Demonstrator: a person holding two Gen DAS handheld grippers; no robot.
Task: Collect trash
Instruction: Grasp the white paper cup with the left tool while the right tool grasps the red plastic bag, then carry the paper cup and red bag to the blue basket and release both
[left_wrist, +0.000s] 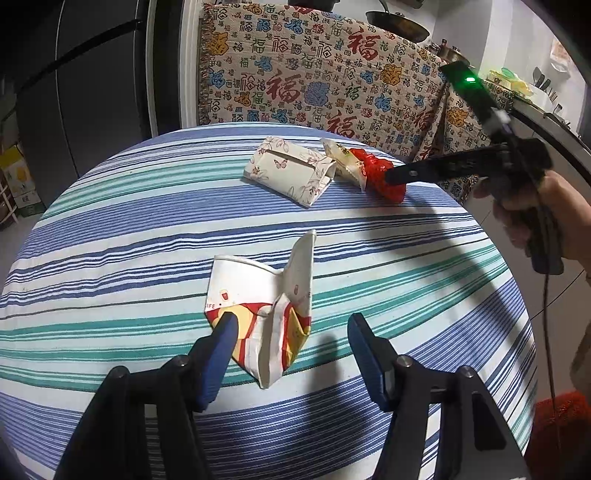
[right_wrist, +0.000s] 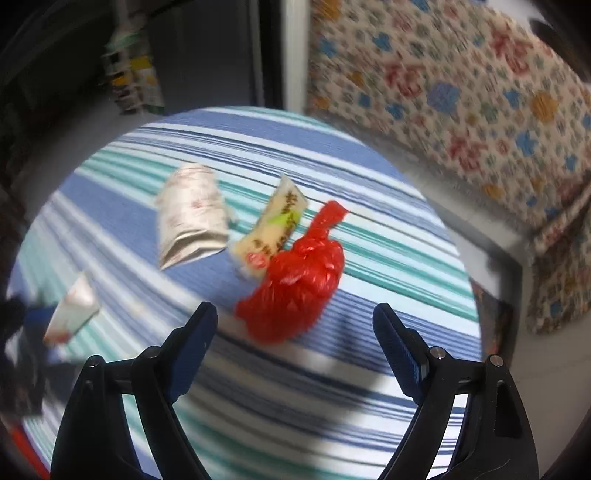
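Note:
A crushed paper cup (left_wrist: 264, 306) lies on the striped tablecloth (left_wrist: 147, 221). My left gripper (left_wrist: 291, 328) is open around its lower end; the left fingertip overlaps the cup. Farther back lie a flat floral tissue pack (left_wrist: 290, 173), a yellow-white snack wrapper (left_wrist: 343, 162) and a knotted red plastic bag (left_wrist: 380, 177). My right gripper (right_wrist: 295, 321) is open just in front of the red bag (right_wrist: 295, 284), jaws either side of it. The right wrist view is blurred; it also shows the wrapper (right_wrist: 273, 229), the tissue pack (right_wrist: 190, 218) and the cup (right_wrist: 74, 310).
The table is round, with edges close at left, right and back. A patterned cloth (left_wrist: 314, 74) hangs behind it. A dark fridge (left_wrist: 74, 92) stands at left. Something red (left_wrist: 561, 424) sits low at the right, beside the table.

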